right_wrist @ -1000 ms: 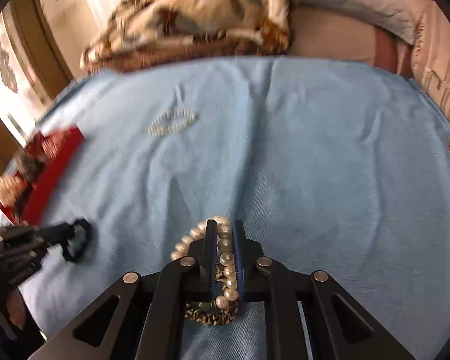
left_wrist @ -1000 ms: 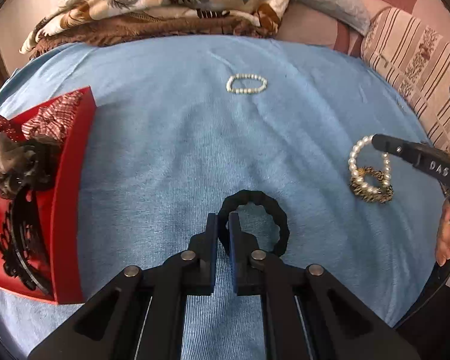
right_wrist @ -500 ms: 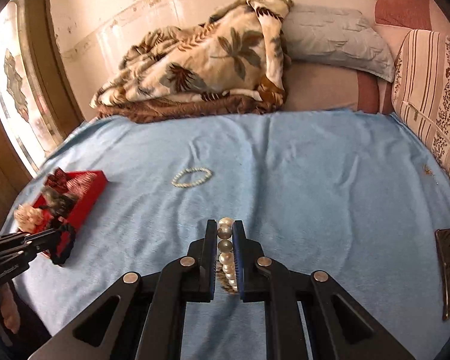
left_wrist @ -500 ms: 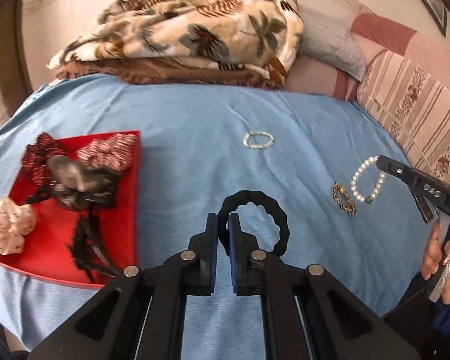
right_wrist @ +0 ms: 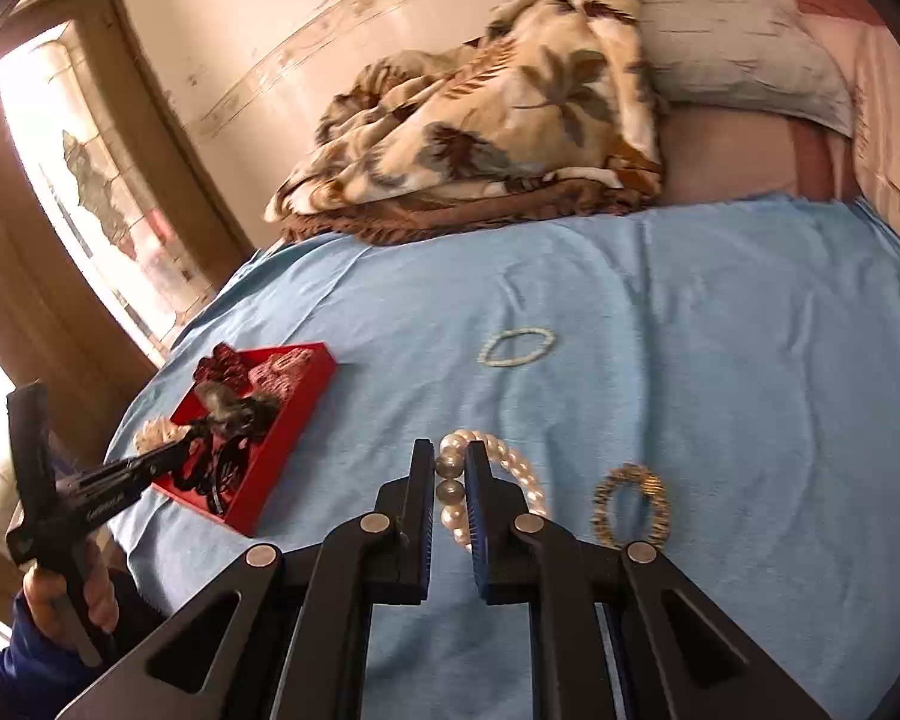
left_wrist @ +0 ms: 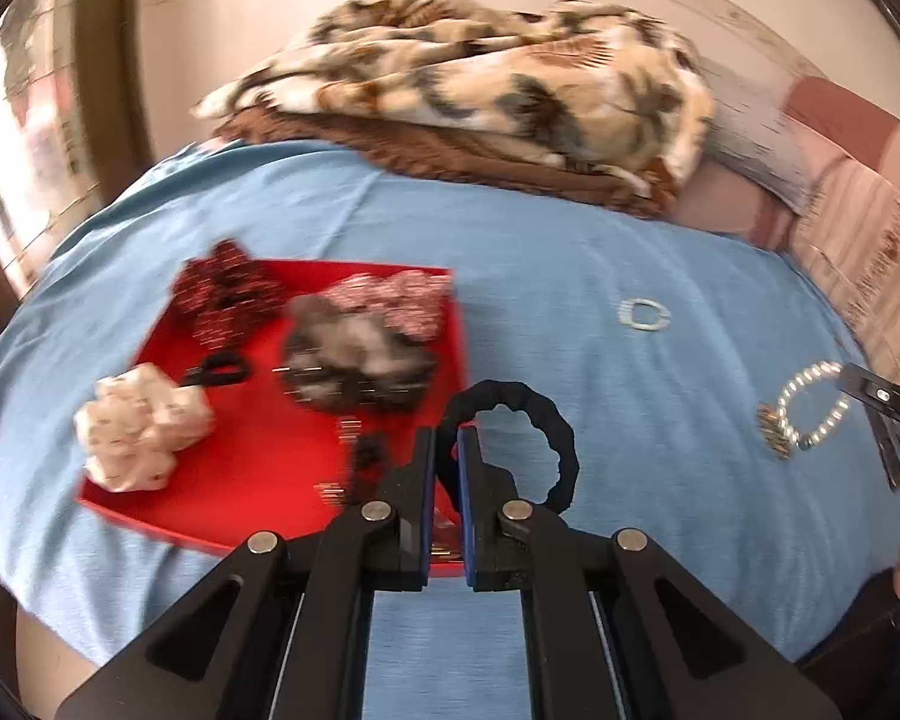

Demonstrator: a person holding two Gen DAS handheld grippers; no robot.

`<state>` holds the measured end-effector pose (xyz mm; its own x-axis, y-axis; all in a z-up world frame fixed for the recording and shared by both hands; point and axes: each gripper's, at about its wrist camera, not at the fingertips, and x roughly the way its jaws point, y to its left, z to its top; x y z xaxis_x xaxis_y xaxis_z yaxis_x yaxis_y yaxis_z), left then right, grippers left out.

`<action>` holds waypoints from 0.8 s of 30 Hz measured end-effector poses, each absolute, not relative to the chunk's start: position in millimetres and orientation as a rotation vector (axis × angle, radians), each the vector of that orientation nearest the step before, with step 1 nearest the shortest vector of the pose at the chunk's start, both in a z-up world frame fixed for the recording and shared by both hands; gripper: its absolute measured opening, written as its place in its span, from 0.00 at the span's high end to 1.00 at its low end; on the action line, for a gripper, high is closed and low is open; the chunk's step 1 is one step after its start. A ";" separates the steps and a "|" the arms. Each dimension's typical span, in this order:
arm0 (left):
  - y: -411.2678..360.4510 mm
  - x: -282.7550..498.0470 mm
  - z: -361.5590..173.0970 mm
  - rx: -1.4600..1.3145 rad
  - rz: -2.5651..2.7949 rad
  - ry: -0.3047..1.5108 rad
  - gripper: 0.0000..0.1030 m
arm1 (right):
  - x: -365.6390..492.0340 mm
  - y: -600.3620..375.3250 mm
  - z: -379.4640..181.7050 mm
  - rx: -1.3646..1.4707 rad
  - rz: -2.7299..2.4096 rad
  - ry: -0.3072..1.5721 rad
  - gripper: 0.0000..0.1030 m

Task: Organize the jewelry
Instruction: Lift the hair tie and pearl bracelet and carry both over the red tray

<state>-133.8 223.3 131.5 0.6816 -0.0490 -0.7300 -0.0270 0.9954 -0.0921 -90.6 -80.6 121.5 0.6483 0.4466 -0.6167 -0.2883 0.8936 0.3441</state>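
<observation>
Both tongs have lifted toward the red tray (left_wrist: 258, 468): left tongs (left_wrist: 445, 480) pinching the black ring (left_wrist: 546, 420), right tongs (right_wrist: 450, 489) the pearl bracelet (right_wrist: 513, 465), its gold charm (right_wrist: 630, 504) seemingly dangling; release low over bare tray ahead

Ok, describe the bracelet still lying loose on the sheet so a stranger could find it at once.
Start at the blue sheet, between the red tray and the striped cushions. The small pale bead bracelet lies flat there, alone in the middle. Unlike the pearl bracelet and gold ring, no gripper holds it.
</observation>
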 end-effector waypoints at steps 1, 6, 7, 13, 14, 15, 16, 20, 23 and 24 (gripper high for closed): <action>231.9 -133.3 130.8 -0.104 0.005 0.822 0.93 | -90.3 -72.3 123.1 0.214 0.437 0.759 0.89; 272.1 -130.7 125.5 -0.134 0.084 0.836 0.93 | -89.9 -27.7 128.9 0.166 0.510 0.768 0.89; 278.3 -130.7 124.2 -0.144 0.093 0.839 0.93 | -89.6 -20.3 129.6 0.159 0.522 0.769 0.89; 310.9 -130.2 113.1 -0.189 0.157 0.851 0.93 | -82.9 41.4 139.1 0.112 0.615 0.775 0.89; 314.3 -129.9 111.0 -0.187 0.172 0.855 0.93 | -82.1 52.4 141.0 0.105 0.632 0.776 0.89; 317.5 -130.8 109.0 -0.187 0.183 0.858 0.93 | -80.9 62.9 142.4 0.101 0.652 0.778 0.89; 320.4 -130.3 106.8 -0.191 0.188 0.863 0.93 | -79.7 70.7 143.4 0.097 0.667 0.781 0.89; 333.0 -127.1 98.8 -0.223 0.208 0.887 0.93 | -73.9 115.5 147.0 0.062 0.730 0.789 0.89; 340.6 -128.1 94.8 -0.254 0.213 0.896 0.93 | -66.5 152.0 146.9 0.037 0.770 0.795 0.89; 342.8 -128.6 93.6 -0.265 0.211 0.898 0.93 | -63.3 163.1 146.1 0.037 0.784 0.802 0.89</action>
<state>-128.6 342.8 93.6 0.6062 0.0703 -0.7922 -0.2902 0.9470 -0.1381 -63.3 163.1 146.1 0.4348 0.6427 -0.6308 -0.6157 0.7233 0.3126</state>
